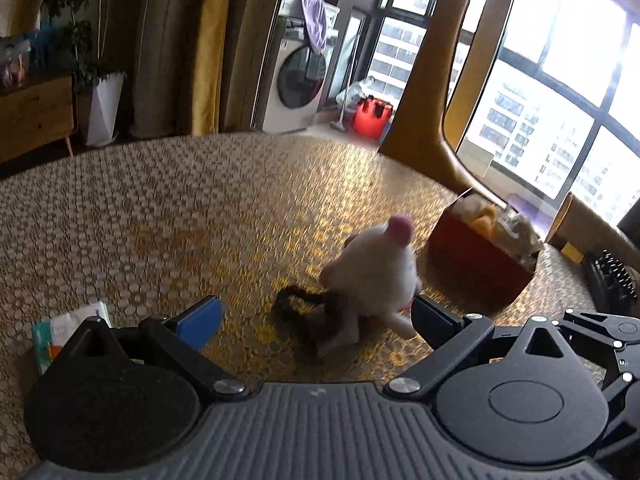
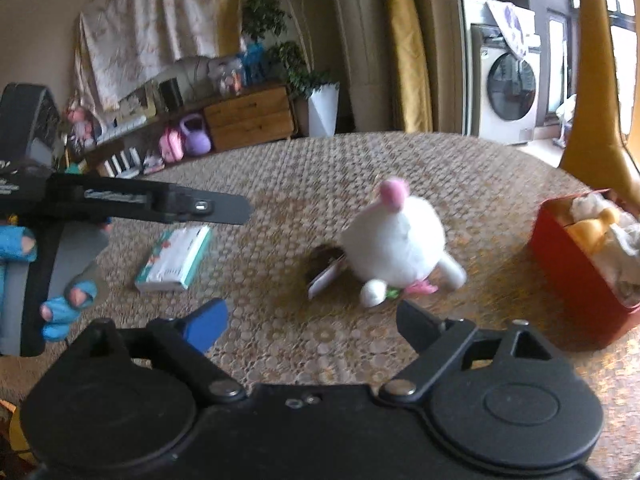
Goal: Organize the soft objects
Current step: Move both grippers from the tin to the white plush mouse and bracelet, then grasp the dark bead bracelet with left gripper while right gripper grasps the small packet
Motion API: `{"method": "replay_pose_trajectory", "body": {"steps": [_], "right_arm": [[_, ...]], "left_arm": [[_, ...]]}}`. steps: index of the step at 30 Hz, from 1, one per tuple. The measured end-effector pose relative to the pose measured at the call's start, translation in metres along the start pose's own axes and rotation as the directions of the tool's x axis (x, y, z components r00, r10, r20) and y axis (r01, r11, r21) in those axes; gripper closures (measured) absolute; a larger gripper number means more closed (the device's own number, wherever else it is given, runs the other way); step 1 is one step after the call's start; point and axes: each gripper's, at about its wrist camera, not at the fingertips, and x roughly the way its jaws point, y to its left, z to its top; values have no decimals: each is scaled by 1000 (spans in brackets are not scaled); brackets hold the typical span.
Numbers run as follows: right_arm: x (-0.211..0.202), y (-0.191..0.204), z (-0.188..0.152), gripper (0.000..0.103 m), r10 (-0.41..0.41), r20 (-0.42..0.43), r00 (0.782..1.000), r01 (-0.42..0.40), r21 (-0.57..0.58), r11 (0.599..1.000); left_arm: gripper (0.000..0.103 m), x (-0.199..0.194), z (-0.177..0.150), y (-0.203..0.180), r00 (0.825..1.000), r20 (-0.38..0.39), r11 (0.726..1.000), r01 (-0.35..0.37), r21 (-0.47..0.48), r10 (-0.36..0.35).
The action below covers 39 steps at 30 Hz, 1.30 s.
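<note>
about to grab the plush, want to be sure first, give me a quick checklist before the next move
1. Right hand-held gripper open and empty: ok.
2. Left hand-held gripper open and empty: ok.
3. White round plush toy with pink ear free on the woven table mat: ok.
4. Dark loop and tag beside the plush clear of the grasp: cannot tell.
5. Red fabric bin has room left: cannot tell, soft items already reach its rim.
6. Packet of tissues out of the way: ok.

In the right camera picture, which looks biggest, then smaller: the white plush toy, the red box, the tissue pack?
1. Red box, partly cut off
2. White plush toy
3. Tissue pack
Box and toy look close; the box sits nearer.
</note>
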Motion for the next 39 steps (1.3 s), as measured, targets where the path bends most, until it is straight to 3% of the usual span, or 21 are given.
{"method": "replay_pose_trajectory", "body": {"steps": [9,14,17,27,30,36,38,39], "right_arm": [[45,14,-2,32,-13,-47,999,11,-33,999],[67,11,-2,51,-30,-51,998,29,-26,999],[77,9,-2,55,-41,-43,998,41,-13,999],[103,8,0,68,-104,-15,994,104,-13,995],[107,8,1,70,-118,-8,993,117,-17,993],[116,8,1,74,-142,-3,990,142,-29,989],[117,6,1,80,-144,2,990,144,-20,989],[117,4,1,81,-147,3,989,147,-15,989]], "left_arm": [[2,41,-7,6,998,-52,999,-24,28,26],[3,59,-5,9,997,-73,1000,-17,18,19],[7,67,-4,10,996,-83,1000,-9,14,11],[42,96,0,10,989,-143,999,47,-4,-47],[44,102,1,12,986,-155,998,61,-23,-64],[68,112,5,15,979,-188,996,72,-53,-81],[71,114,7,17,978,-192,996,65,-62,-76],[78,115,7,17,978,-192,995,69,-66,-80]]}}
